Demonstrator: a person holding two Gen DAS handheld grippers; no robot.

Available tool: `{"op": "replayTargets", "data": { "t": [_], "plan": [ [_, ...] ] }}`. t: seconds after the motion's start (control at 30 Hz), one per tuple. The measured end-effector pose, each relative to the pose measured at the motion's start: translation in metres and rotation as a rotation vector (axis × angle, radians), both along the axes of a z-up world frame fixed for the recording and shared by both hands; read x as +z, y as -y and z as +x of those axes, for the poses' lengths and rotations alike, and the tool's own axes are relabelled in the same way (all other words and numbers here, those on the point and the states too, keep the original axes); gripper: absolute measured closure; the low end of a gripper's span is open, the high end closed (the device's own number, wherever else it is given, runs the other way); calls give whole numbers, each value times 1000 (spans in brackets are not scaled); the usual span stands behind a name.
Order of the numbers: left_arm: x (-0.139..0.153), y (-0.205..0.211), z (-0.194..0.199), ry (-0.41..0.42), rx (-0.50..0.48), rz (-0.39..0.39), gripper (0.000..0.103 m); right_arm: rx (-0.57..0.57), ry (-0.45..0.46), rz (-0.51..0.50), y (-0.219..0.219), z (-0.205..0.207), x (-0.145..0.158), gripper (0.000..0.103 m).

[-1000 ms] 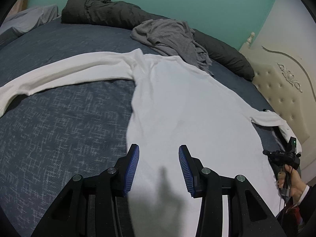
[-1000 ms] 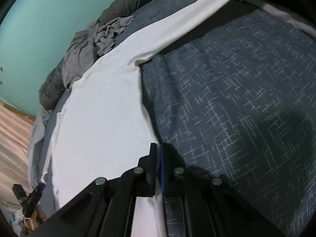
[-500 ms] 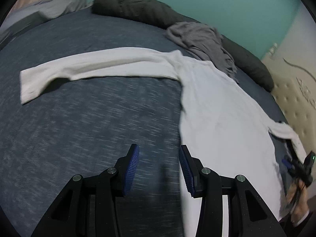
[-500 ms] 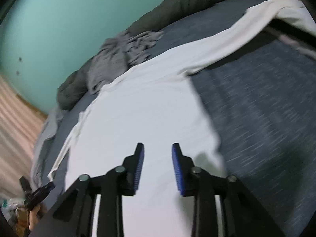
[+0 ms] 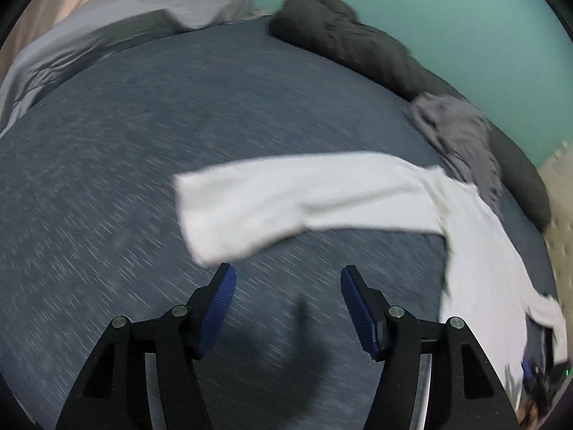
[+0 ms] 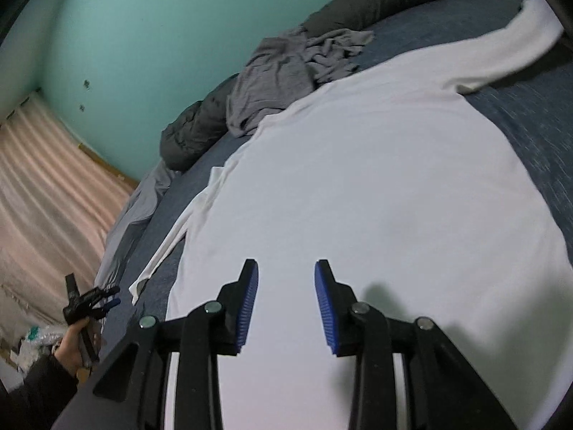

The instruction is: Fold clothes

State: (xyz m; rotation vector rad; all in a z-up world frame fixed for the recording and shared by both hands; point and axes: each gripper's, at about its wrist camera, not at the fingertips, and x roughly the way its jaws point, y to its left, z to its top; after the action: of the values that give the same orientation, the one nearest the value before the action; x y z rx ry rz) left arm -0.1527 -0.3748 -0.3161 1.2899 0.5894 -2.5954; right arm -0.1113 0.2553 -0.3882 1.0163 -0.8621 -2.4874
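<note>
Both claws are spread and empty now: my right claw [image 6: 285, 276], pinched shut a second ago, hovers over the body of the long-sleeved white cotton shirt [image 6: 376, 186]; my left claw [image 5: 288, 279] has swung to the sleeve cuff [image 5: 211, 215] at frame centre, probably to fold it inward across the dark blue bed [image 5: 107, 179].

Each tool is built of matte black plastic linkage arms with triangular cut-outs, joined by round silver pivot screws, two to each side. The left tool [image 5: 288, 279] and the right tool [image 6: 285, 272] both end in two fingers faced with ribbed blue pads [image 6: 247, 301]. At the lower left of the right wrist view a hand [image 6: 70, 349] shows below a dark sleeve [image 6: 32, 390].
</note>
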Motion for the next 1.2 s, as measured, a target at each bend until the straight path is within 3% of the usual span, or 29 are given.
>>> {"op": "replayTargets", "data": {
  "t": [0.17, 0.4, 0.53, 0.6, 0.8, 1.0, 1.2],
  "plan": [
    [-9, 46, -21, 25, 78, -7, 38, 14, -29, 13, 7, -4, 2, 70],
    [-35, 77, -46, 40, 119, 4, 39, 19, -27, 30, 10, -10, -2, 70],
    [-29, 80, -52, 23, 99, -12, 86, 22, -18, 36, 12, -13, -5, 70],
    [-24, 80, -54, 14, 85, -24, 99, 24, -13, 41, 13, -14, -7, 70],
    [-7, 82, -61, -13, 47, -61, 100, 23, -8, 39, 14, -14, -8, 70],
    [34, 112, -68, -24, 82, -105, 100, 25, -22, 41, 14, -14, -5, 70],
    [47, 140, -82, 6, 95, -95, 100, 37, -13, 58, 19, -17, -8, 70]
  ]
}}
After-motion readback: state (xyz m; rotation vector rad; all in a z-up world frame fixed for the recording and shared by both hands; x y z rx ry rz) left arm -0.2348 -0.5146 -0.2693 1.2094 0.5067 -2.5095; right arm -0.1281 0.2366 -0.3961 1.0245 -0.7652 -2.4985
